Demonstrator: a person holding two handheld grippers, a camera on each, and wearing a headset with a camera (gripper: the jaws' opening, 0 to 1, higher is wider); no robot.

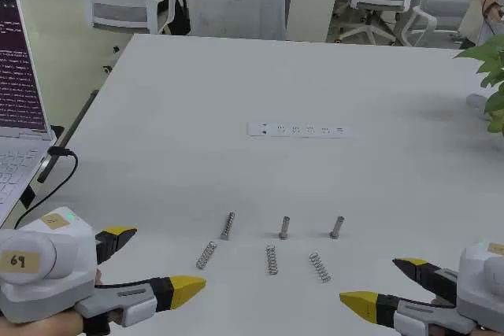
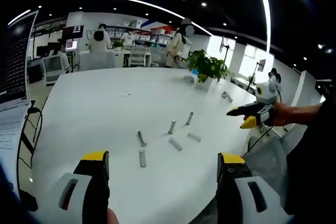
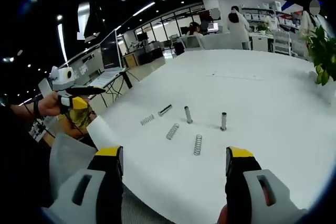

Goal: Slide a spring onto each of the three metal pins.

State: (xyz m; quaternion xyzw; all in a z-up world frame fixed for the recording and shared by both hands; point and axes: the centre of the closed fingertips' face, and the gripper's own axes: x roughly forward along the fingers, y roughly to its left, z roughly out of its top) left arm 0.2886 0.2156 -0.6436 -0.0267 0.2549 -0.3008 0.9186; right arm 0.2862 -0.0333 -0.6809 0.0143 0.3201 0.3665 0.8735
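Three light, bendy springs lie ahead of the spread left claw and spread right claw, likely to roll or squash; pinch gently mid-coil.

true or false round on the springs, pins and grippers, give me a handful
1. All three springs lie loose on the table, none on a pin. True.
2. The left gripper is shut on a spring. False: its jaws are open and hold nothing.
3. All three pins stand upright. False: the leftmost pin lies tipped over, and the other two stand.
4. An open laptop sits at the left side of the table. True.
5. The right gripper is open. True.
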